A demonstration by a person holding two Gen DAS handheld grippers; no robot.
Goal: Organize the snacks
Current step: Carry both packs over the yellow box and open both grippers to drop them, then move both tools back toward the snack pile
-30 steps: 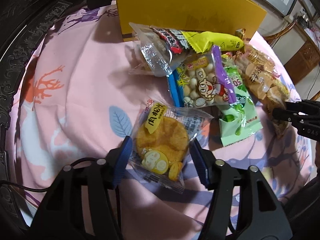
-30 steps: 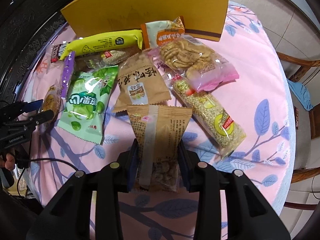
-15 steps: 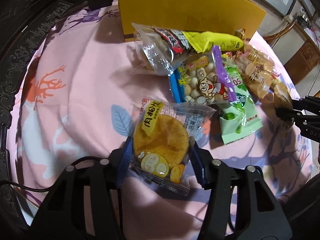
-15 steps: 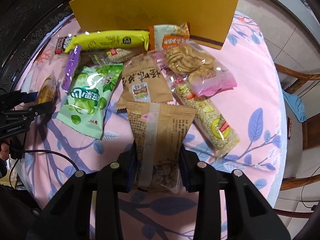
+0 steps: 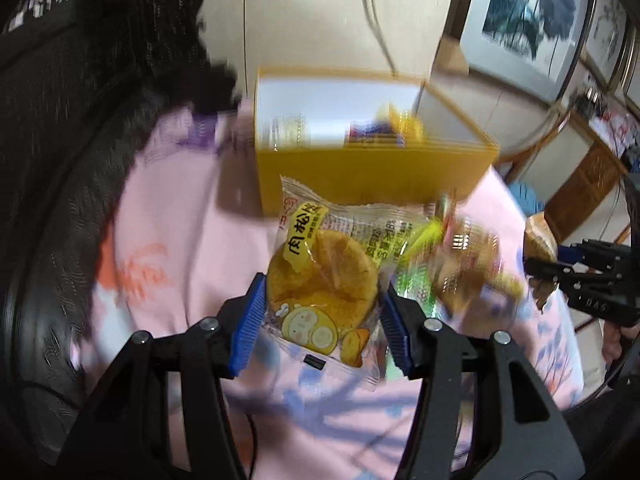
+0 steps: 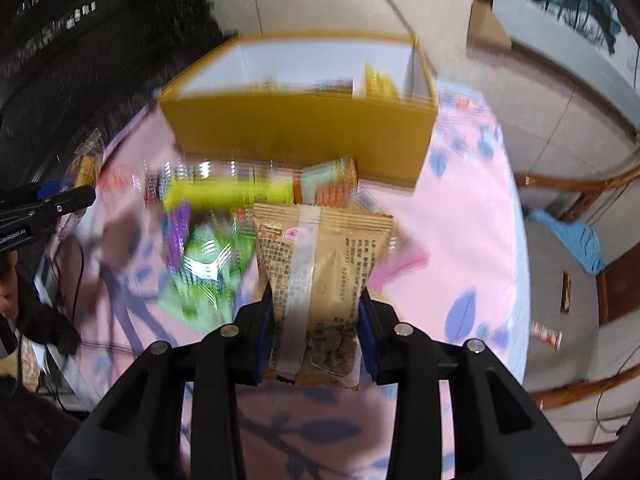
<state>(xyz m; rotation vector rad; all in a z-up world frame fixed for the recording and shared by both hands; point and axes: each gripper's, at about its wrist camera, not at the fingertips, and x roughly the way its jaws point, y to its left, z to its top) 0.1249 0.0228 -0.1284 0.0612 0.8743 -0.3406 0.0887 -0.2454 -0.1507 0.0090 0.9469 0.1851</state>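
While the left gripper (image 5: 320,312) pinches a clear-wrapped round cake (image 5: 322,276), the right gripper (image 6: 316,336) pinches a tan snack packet (image 6: 320,272). Beyond both, a yellow box (image 6: 300,136) stands open at the tabletop's (image 6: 460,240) far edge.

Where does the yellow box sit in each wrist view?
Left wrist: yellow box at upper centre, behind the round cake packet that the left tool grips.
Right wrist: yellow box at upper centre, beyond the brown packet that the right tool grips.
Shared landmark: the pink tablecloth under the box.
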